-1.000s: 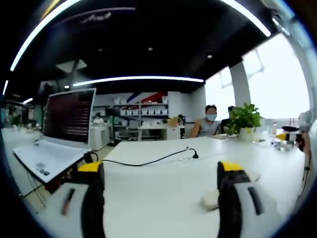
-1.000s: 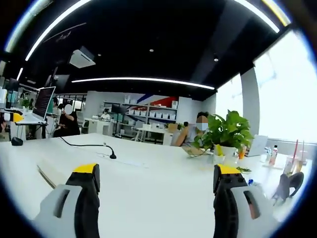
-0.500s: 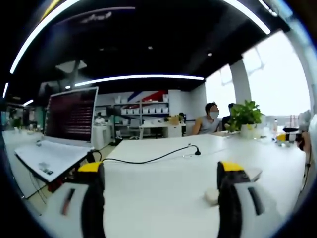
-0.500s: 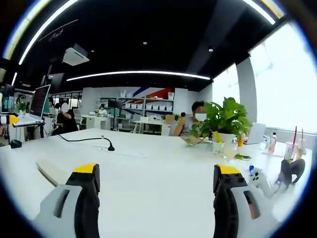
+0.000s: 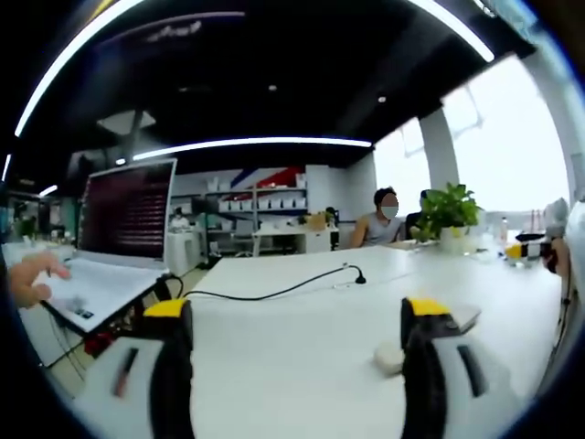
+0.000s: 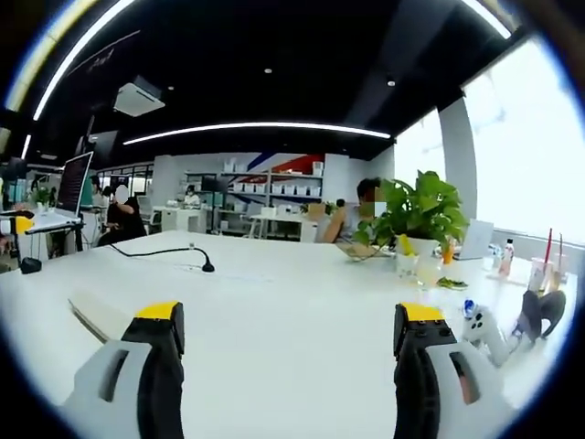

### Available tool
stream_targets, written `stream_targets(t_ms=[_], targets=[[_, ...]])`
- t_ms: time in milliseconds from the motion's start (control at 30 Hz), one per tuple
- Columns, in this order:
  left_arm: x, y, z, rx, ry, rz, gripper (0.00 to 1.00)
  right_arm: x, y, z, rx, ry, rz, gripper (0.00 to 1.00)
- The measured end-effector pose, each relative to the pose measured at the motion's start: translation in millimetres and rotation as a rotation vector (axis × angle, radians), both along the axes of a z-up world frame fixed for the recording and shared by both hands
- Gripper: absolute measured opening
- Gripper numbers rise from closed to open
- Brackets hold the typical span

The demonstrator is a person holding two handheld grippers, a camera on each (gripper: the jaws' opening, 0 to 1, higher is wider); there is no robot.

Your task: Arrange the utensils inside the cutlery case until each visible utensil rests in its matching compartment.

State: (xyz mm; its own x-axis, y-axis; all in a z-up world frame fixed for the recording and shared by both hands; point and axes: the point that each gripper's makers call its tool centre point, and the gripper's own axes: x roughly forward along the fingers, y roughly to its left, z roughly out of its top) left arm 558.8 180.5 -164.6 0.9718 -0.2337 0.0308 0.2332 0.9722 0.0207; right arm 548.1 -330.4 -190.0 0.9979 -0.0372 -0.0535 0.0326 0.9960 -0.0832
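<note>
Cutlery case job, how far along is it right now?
Nothing looks done. Both the left gripper and right gripper are open and empty above the white table. A black cable and a potted plant are visible, but no case or utensils. Finding and sorting them is left.

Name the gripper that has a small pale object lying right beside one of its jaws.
The left gripper: a small pale rounded object lies on the white table against its right-hand jaw. The right gripper has only bare tabletop between and beside its jaws.

The left gripper (image 5: 297, 320) hangs wide apart and empty above a white table (image 5: 302, 366), a laptop (image 5: 114, 233) nearby.
</note>
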Motion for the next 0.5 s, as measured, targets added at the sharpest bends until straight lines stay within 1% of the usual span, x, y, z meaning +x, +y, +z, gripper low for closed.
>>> stream_targets(t_ms=[133,367,433,467,500], targets=[[-0.9,-1.4,0.3,0.0,-0.001,-0.006,1.0,-1.7,-1.5,1.7,-0.007,-0.006,-0.003,0.99],[2.2,-4.4,0.3,0.015,0.007,-0.007,1.0,-7.0,-13.3,-5.7,-0.022,0.016,-0.024,0.99],[2.8,-6.4,0.9,0.041,0.008,-0.009,1.0,-8.3,-15.7,-6.9,-0.021,0.014,-0.027,0.99],[3.0,-8.3,-0.9,0.081,0.026,-0.012,1.0,-8.6,-16.9,-7.4,-0.019,0.009,-0.028,0.99],[3.7,-9.8,0.1,0.098,0.024,-0.009,1.0,-8.4,-18.6,-8.4,-0.014,0.006,-0.032,0.99]])
